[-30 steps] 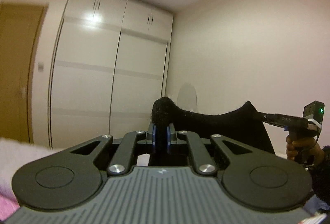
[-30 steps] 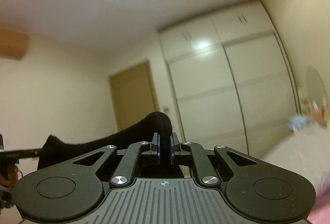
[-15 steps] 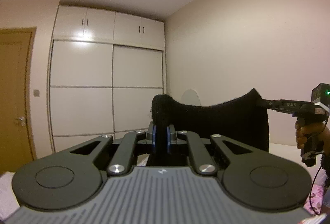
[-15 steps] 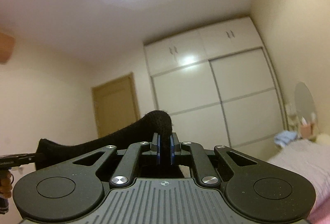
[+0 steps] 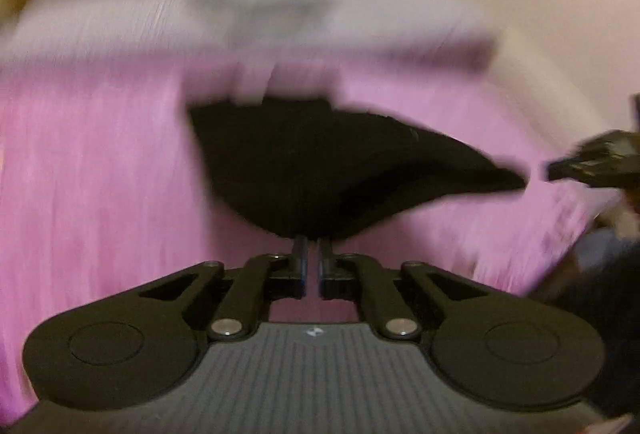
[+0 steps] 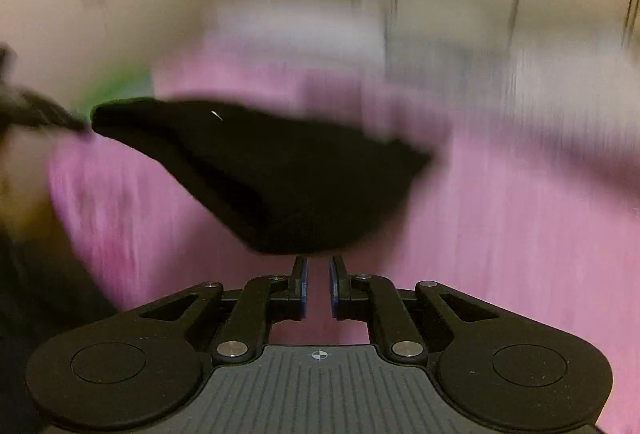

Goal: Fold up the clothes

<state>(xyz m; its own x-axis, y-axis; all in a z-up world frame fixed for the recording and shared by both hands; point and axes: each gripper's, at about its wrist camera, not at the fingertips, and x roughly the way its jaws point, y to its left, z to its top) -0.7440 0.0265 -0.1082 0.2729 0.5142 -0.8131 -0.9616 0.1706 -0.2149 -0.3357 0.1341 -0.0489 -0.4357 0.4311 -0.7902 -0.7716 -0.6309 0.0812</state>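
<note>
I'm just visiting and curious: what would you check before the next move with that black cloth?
1. Grip of left tool on black garment: ok, fingers nearly closed at its edge.
2. Grip of right tool: cannot tell, a gap shows between its fingers.
3. Garment stretched between both tools: ok.
4. Pink bed cover beneath garment: ok.
5. Views sharp enough to judge: not ok, heavy blur.

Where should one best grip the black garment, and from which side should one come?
Take the black garment at its two pointed corners, one per gripper, coming in from the sides along the pink bedding. It tapers to a thin tip there, easy to pinch, whereas the middle bulges thick. Blur hides whether either gripper holds it now.
</note>
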